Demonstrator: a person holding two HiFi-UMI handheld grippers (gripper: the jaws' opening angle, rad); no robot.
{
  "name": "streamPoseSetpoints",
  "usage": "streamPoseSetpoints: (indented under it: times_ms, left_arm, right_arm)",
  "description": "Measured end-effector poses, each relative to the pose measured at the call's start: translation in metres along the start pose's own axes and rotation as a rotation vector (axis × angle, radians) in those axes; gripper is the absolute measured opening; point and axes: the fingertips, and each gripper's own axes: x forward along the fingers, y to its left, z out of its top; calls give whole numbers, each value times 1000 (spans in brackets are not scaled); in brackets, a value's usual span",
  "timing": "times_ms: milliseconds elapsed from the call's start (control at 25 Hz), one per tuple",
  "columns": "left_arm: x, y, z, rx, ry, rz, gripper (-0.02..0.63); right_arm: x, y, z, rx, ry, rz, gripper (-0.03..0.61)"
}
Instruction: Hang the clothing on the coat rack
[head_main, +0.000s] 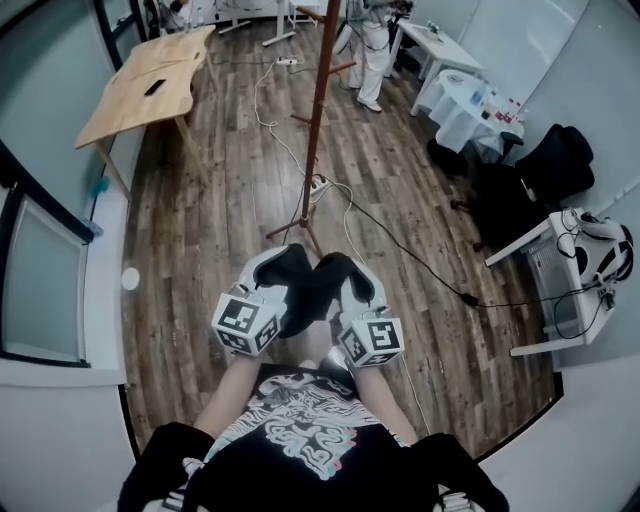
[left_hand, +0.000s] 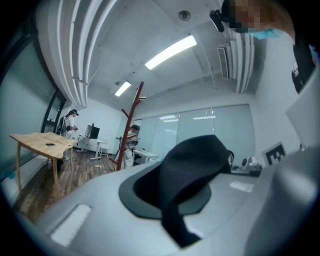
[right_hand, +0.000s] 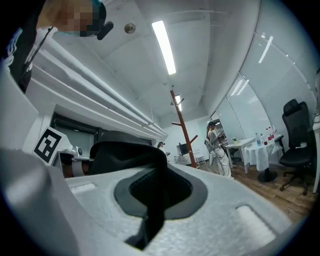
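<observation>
A black garment (head_main: 310, 292) hangs bunched between my two grippers, held low in front of the person's chest. My left gripper (head_main: 283, 268) is shut on one part of it, and my right gripper (head_main: 345, 270) is shut on another. In the left gripper view the black cloth (left_hand: 196, 160) runs down into the seam of the left gripper (left_hand: 172, 212). The right gripper view shows the same cloth (right_hand: 125, 152) pinched in the right gripper (right_hand: 150, 212). The brown wooden coat rack (head_main: 318, 100) stands on the floor just ahead, upright with bare pegs; this rack (left_hand: 131, 120) (right_hand: 184, 132) is far off in both gripper views.
A light wooden table (head_main: 150, 80) stands at the far left. White tables (head_main: 470, 95), a black office chair (head_main: 540, 170) and a white cart (head_main: 560, 270) line the right side. Cables (head_main: 350, 215) trail across the floor by the rack's base. A person (head_main: 372, 50) stands behind the rack.
</observation>
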Motion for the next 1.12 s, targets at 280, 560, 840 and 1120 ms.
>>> streamPoseSetpoints:
  times_ms: [280,560,840,1120]
  left_arm:
    - [23,-5,-3,52,32,-12,2]
    - [50,3,4,70,36,1,2]
    - [86,20,2,99,54,-14,2]
    - [123,62,-2,94,63,-10,2]
  right_arm:
    - [8,-23,4,14,-5,-1,11]
    - [24,-45,14,-19,-12,-11,11]
    - [53,-66,7,-25,0,-4,11]
    - [99,-91,-6,-10,17,-21,11]
